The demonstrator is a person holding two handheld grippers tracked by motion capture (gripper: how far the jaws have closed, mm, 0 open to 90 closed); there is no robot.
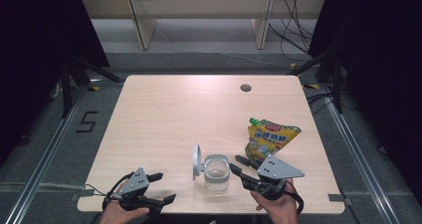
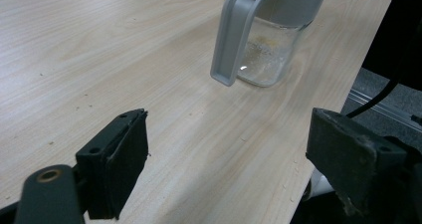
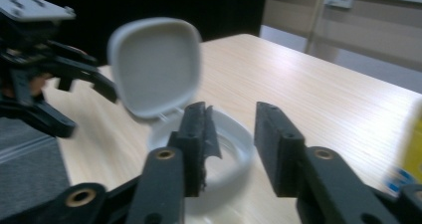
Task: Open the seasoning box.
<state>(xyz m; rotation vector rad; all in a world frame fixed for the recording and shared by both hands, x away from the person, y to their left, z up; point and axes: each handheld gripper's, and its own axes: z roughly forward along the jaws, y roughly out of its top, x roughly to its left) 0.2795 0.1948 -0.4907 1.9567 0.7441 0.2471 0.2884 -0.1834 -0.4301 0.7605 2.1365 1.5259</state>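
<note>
A clear glass jar (image 1: 217, 174) stands near the table's front edge, its grey hinged lid (image 1: 197, 162) flipped up on its left side. A yellow spouted pouch (image 1: 271, 138) lies to the jar's right. My right gripper (image 1: 237, 164) is open just right of the jar. In the right gripper view its jaws frame the jar's rim (image 3: 234, 134), with the lid (image 3: 155, 64) upright behind; I cannot tell if they touch. My left gripper (image 1: 164, 187) stands wide open and holds nothing, left of the jar. The left gripper view looks toward the jar (image 2: 268, 55) and the lid's edge (image 2: 234, 40).
The pale wooden table (image 1: 169, 114) has a round cable hole (image 1: 245, 88) at the back right. Its front edge lies just under both hands. Beyond the table are shelf legs (image 1: 142, 27) and floor cables (image 1: 293, 37). A "5" mark (image 1: 87, 121) is on the floor at left.
</note>
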